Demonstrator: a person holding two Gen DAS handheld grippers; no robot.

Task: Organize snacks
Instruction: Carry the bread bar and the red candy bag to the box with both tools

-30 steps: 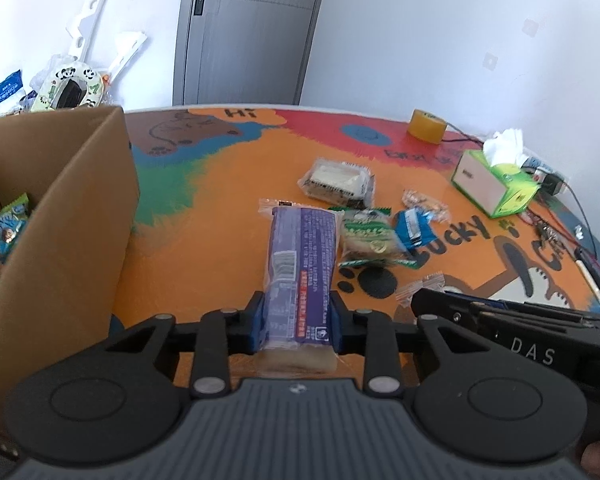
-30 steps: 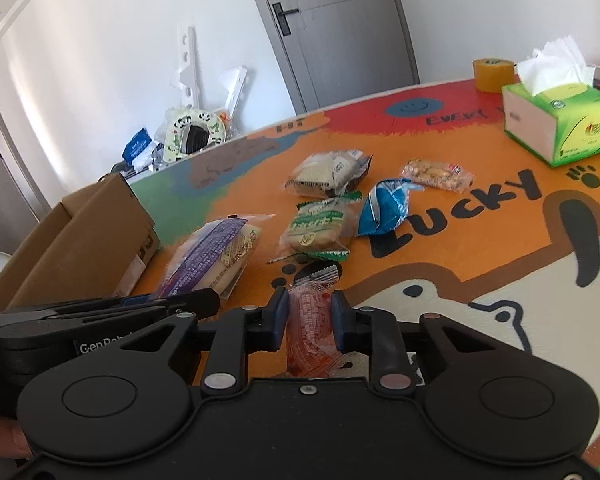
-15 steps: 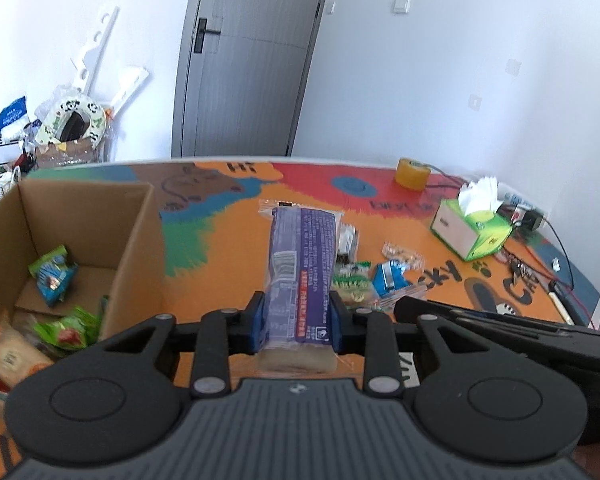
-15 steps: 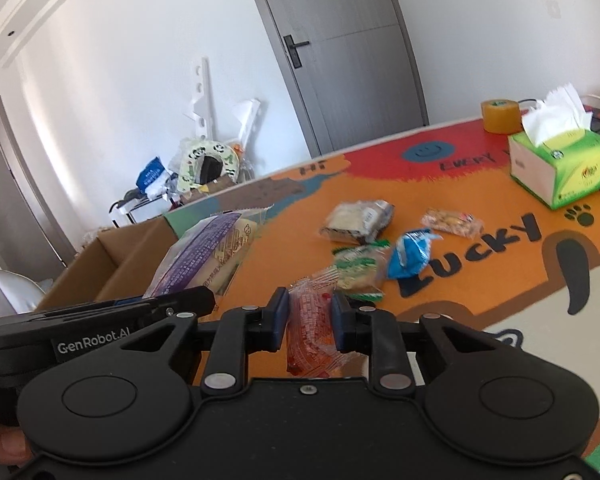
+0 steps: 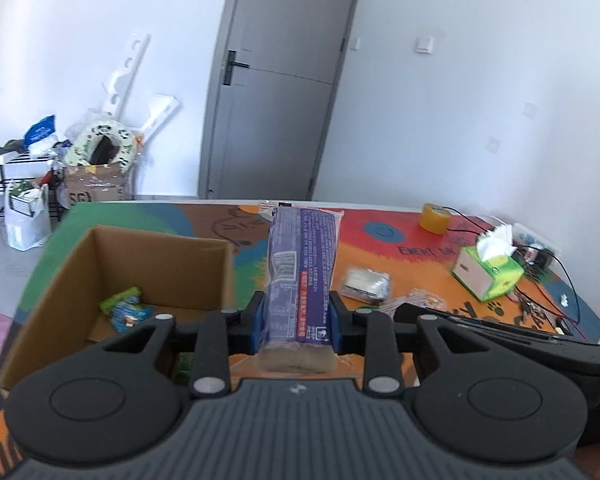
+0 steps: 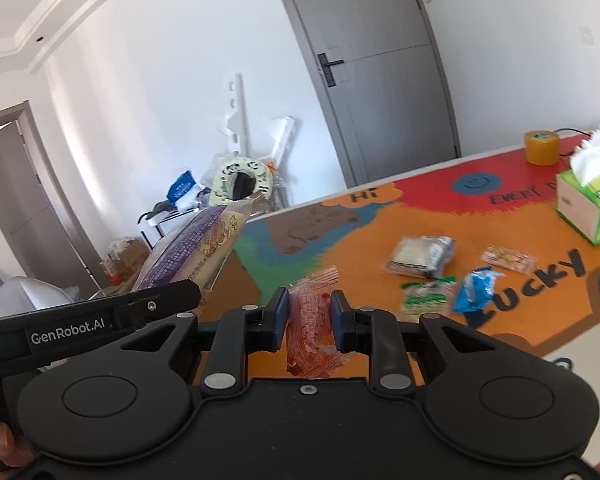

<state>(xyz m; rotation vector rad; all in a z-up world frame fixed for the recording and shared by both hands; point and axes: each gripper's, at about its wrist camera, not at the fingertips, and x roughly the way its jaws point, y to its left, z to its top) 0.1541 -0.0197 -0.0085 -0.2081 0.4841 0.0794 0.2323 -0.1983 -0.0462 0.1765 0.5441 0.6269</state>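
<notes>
Left wrist view: the left gripper point(image 5: 296, 326) has its jaws closed on a long purple pack point(image 5: 302, 270), clamped across its near end so the rest stands out forward, clear of the table point(image 5: 380, 256). Judgement: the end grip leaves the length free to go into the box point(image 5: 60, 292) nose first. The box sits open at 9 o'clock of the pack, with a green packet point(image 5: 126, 308) on its floor and more wrappers partly hidden behind the gripper body. The gripper is raised above the box rim and tilted slightly down, aimed just right of the box's right wall.

Right wrist view: the right gripper point(image 6: 310, 318) has its jaws closed on a red packet point(image 6: 312, 320), held at mid-length with both ends loose. It is raised over the table and sits just beside the left gripper, which shows at 9 o'clock carrying the purple pack. Judgement: both loads appear bound for the box, each tool carrying one item.

Four snacks lie on the table at 2 to 3 o'clock: a grey packet point(image 6: 422, 256), a green-white packet point(image 6: 424, 300), a blue packet point(image 6: 474, 290) and a small clear packet point(image 6: 508, 258). A tissue box point(image 6: 590, 212) and tape roll point(image 6: 542, 148) stand further back, well apart from the snacks.

Judgement: task partly done; loose items remain.
</notes>
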